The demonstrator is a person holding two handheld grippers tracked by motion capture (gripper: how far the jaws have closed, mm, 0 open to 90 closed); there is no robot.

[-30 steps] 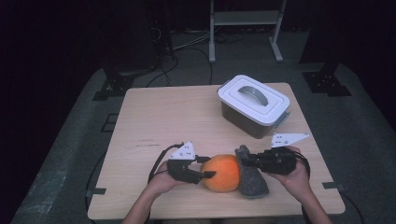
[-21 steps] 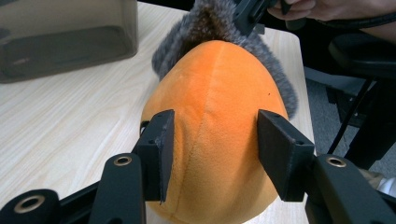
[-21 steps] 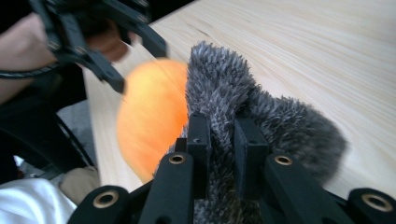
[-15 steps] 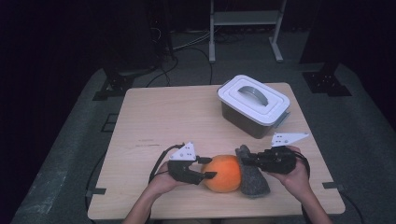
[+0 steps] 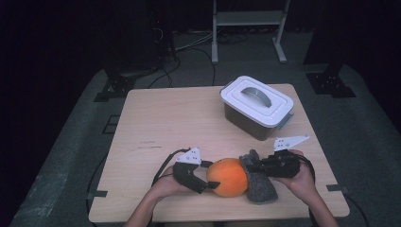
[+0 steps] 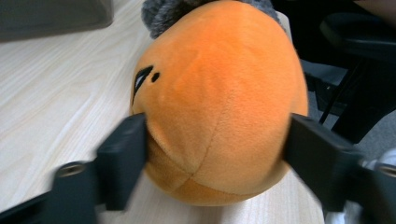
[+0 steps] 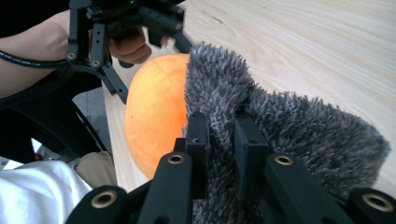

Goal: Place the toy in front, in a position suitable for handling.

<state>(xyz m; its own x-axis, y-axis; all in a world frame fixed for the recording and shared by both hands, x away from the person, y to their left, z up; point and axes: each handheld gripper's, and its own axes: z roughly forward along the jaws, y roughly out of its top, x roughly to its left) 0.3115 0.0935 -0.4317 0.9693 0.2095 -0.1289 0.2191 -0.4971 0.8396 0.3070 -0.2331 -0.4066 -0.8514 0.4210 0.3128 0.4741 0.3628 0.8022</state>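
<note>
An orange plush ball [image 5: 228, 177] with a small black eye mark [image 6: 142, 78] lies near the table's front edge. A grey furry piece [image 5: 262, 184] is attached at its right side. My left gripper [image 5: 211, 176] comes in from the left. Its jaws have just been opening and now stand on either side of the orange plush [image 6: 219, 102], which is still between them. My right gripper [image 5: 249, 166] is shut on a tuft of the grey fur [image 7: 280, 121], pinched between its two jaws [image 7: 222, 123].
A white lidded box [image 5: 257, 105] with a grey handle stands at the back right of the wooden table [image 5: 170, 118]. The person's hands rest at the front edge. Cables trail from both grippers. Dark floor and stands surround the table.
The left gripper's jaws have spread wider around the orange plush. Both hands and the plush have stayed in place.
</note>
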